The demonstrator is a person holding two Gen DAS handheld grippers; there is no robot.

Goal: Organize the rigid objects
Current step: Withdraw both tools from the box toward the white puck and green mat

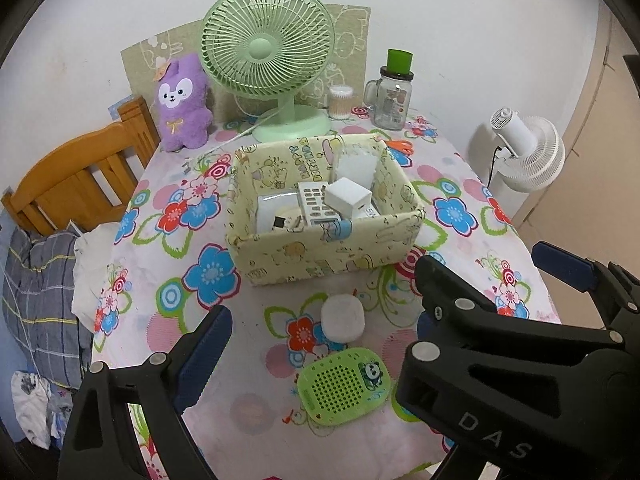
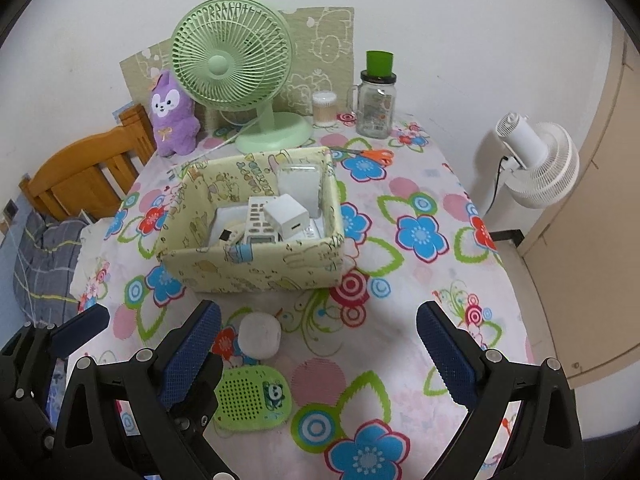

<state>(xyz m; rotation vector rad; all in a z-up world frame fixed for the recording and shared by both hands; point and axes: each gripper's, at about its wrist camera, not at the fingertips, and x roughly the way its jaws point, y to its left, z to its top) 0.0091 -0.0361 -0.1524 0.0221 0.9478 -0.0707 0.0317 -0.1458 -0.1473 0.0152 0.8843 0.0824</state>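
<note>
Both tongs (image 1: 320, 340) (image 2: 318, 340) gaping empty, bare cloth (image 2: 380, 344) before box (image 2: 256, 268), table edge perhaps right.

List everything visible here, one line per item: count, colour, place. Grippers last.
storage box: 1, pale yellow print, table centre
white items: several, inside box
round pad: 1, white, before box
panda case: 1, green, near edge
desk fan: 1, green, behind box
plush toy: 1, purple, left of fan
glass jar: 1, clear, green cap, back right
swab tub: 1, beside jar
scissors: 1, orange handles, right of box
standing fan: 1, white, off table
chair: 1, wooden, left
left gripper: jaws open, empty
right gripper: jaws open, empty
</note>
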